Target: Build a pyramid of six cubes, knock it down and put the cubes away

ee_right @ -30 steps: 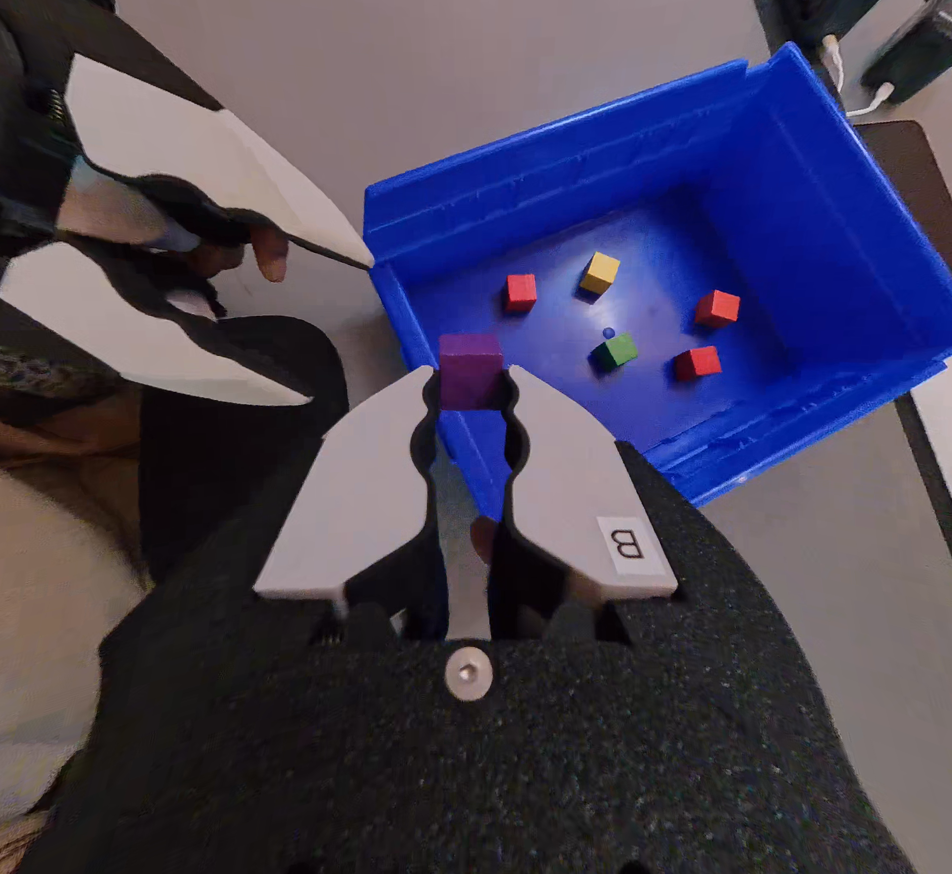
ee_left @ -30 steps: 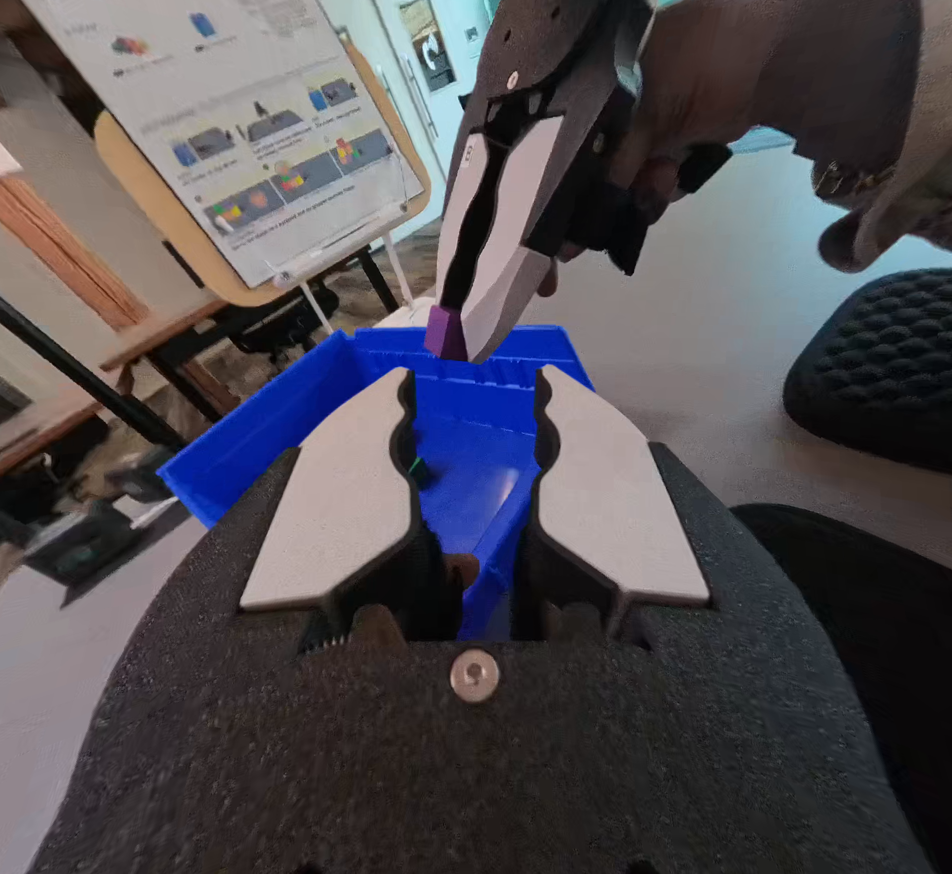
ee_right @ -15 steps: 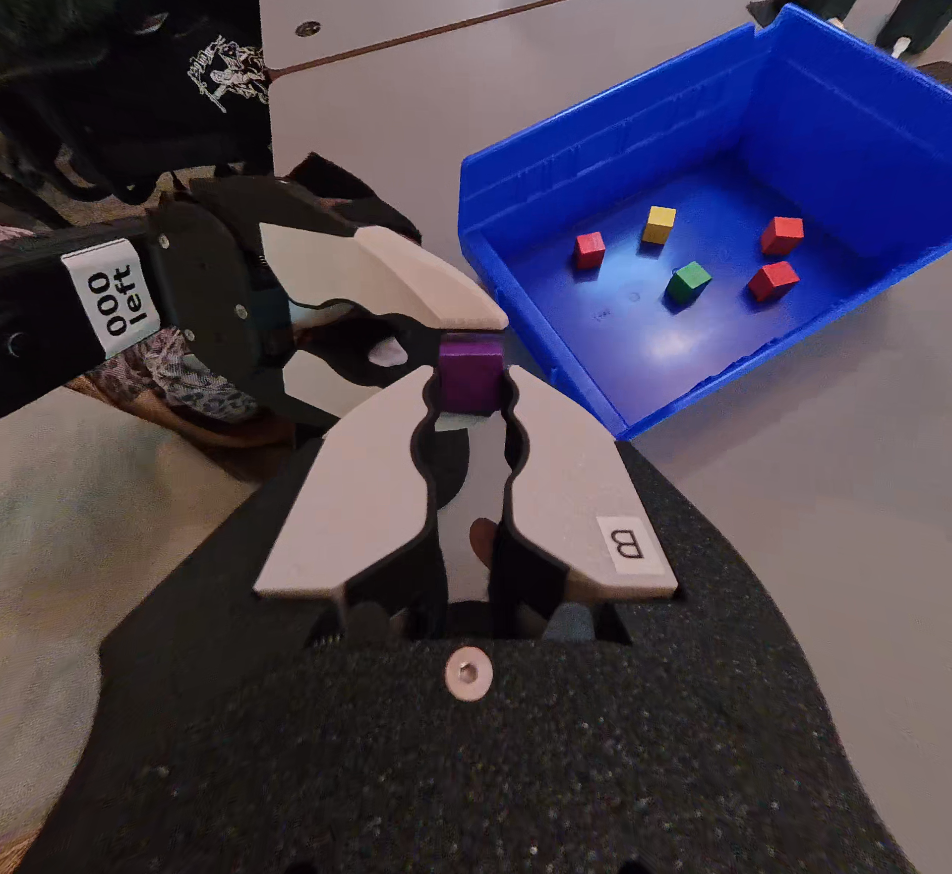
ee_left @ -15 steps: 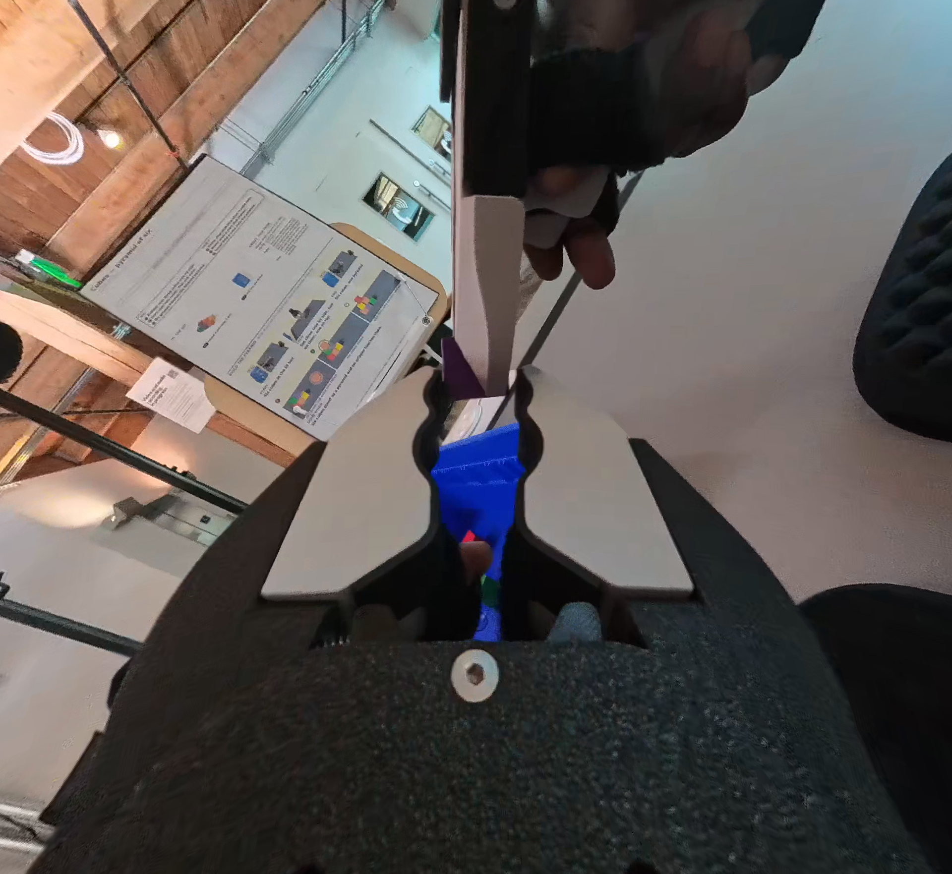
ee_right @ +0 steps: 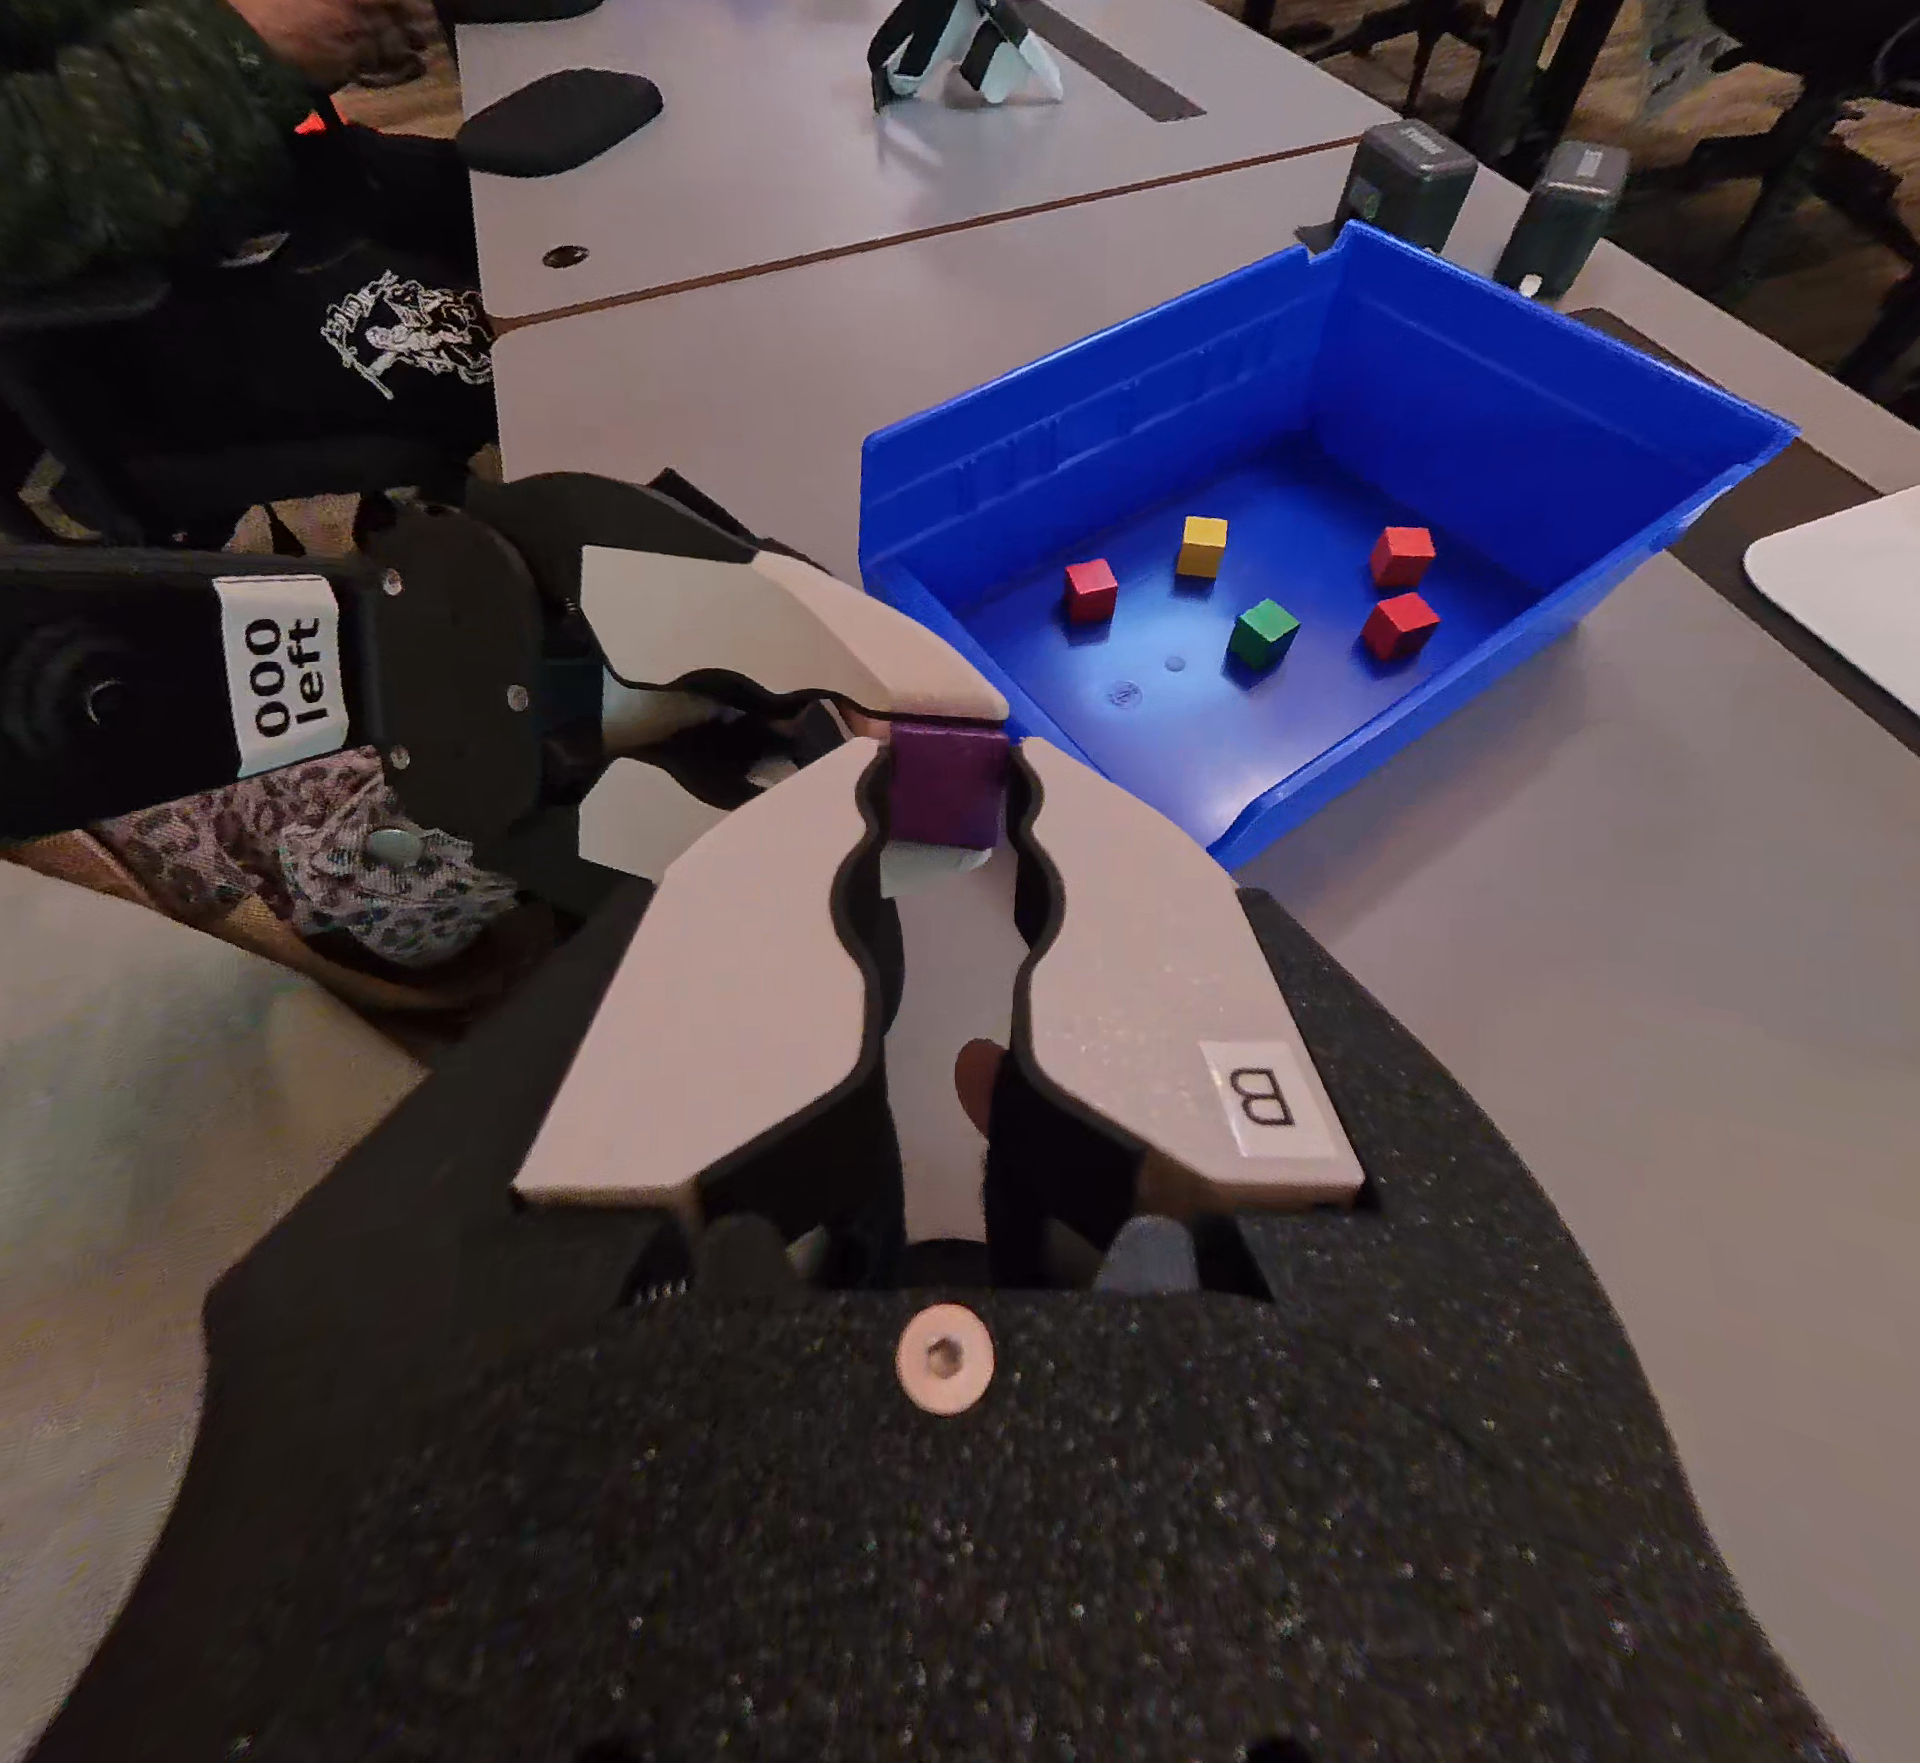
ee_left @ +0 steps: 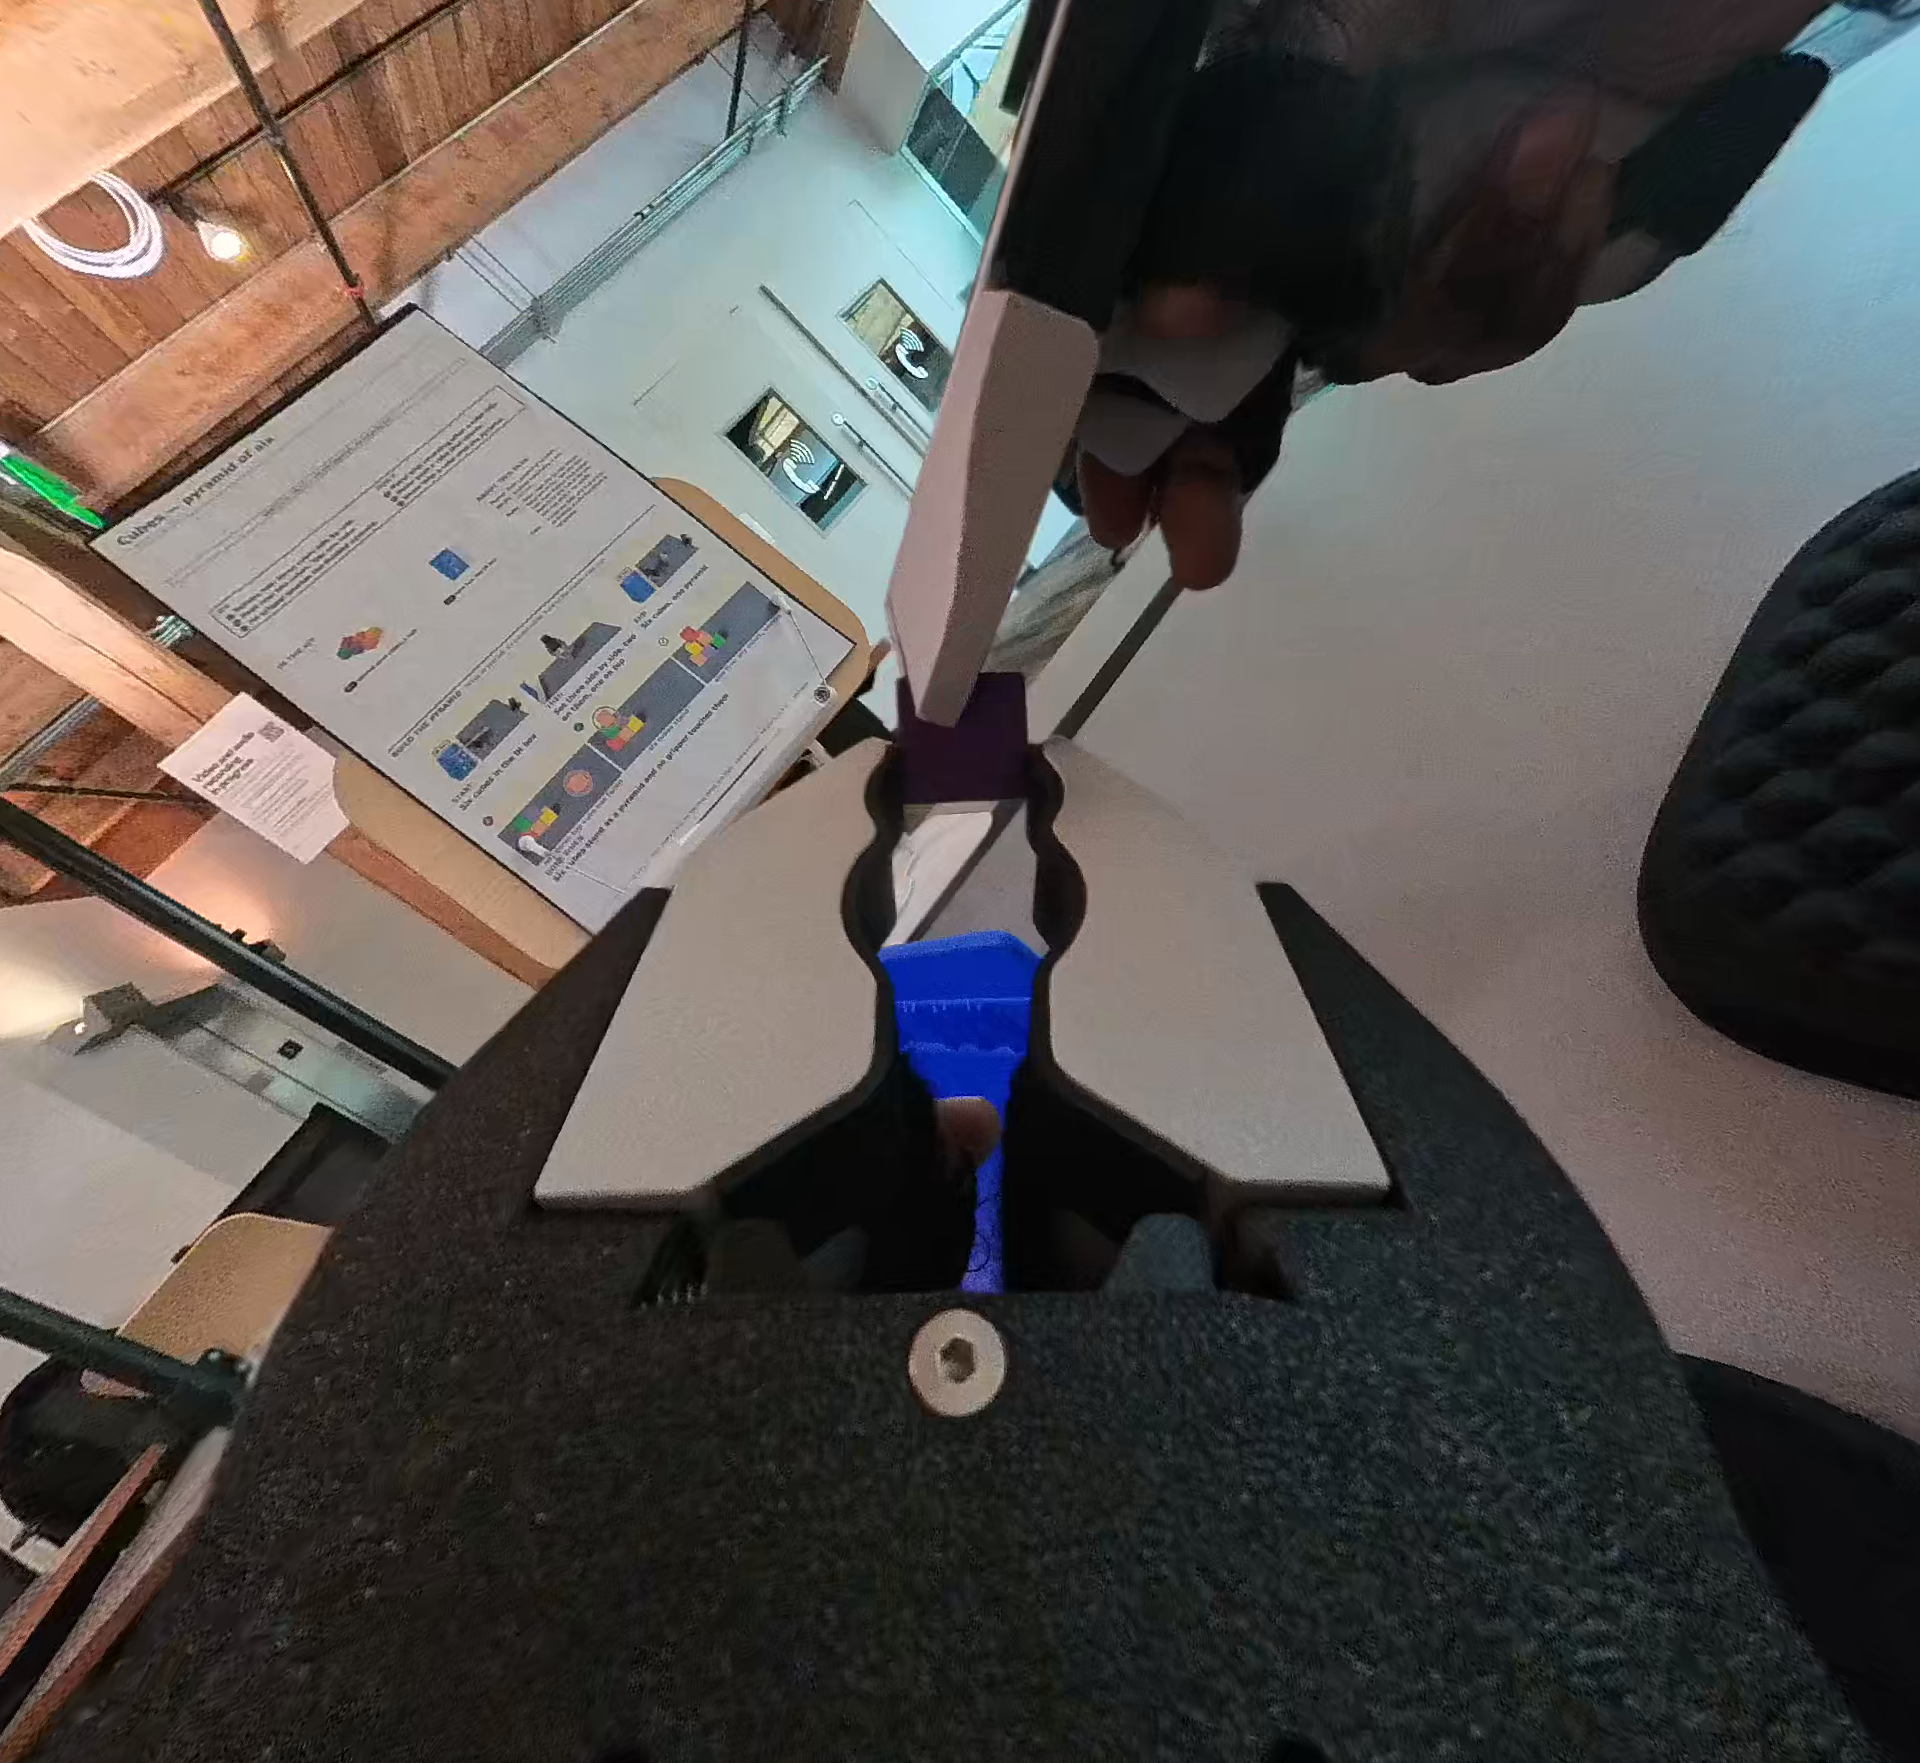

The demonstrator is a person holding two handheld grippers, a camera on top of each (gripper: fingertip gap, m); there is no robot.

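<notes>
Purple cube pinched by both grippers at once, beside the blue bin.
Right gripper and left gripper each close their fingertips on it, crosswise, above the grey table. Three red cubes, one yellow cube and one green cube lie in the bin.

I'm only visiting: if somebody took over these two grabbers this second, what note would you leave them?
Right gripper: shut on the purple cube, held above the table beside the blue bin.
Left gripper: fingertips closed on the same cube from another side; looks like a handover.
In the bin: three red cubes, a yellow cube and a green cube.
No pyramid stands yet.
Left: decide where the purple cube goes, and let one gripper release.
</notes>
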